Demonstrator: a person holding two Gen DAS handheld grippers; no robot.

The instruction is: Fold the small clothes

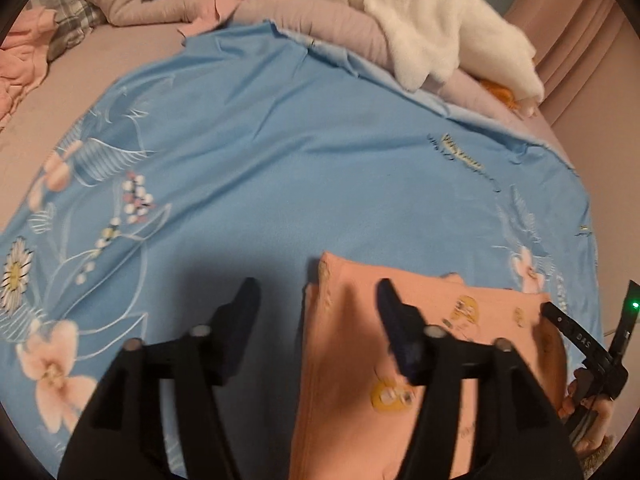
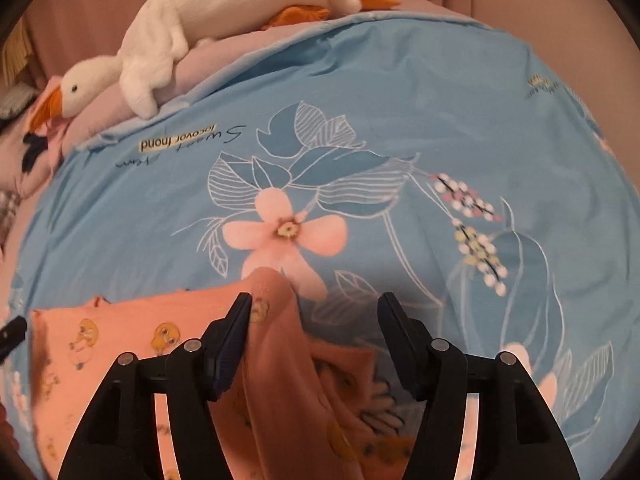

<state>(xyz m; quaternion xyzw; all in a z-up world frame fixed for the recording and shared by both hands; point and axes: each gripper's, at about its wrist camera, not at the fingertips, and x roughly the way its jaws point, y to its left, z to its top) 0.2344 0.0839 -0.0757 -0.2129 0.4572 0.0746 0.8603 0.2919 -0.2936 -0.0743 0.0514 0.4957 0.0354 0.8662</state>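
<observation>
Both claws spread, gripping nothing. Left claw (image 1: 316,292) hovers at the peach shirt's (image 1: 360,360) left edge; right claw (image 2: 316,304) straddles its raised fold (image 2: 272,320). Pinch both edges evenly before folding.

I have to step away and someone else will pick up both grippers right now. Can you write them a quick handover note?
Left gripper: open, holding nothing, hovering over the left edge of the peach cotton garment with yellow duck prints.
Right gripper: open, with a raised fold of the garment standing between its fingers, not clamped.
The garment lies on the blue floral bedsheet; a white plush goose sits at the far edge.
Done: garment looks partly folded, left edge straight.
Left: lay the raised right side over and flatten it.
</observation>
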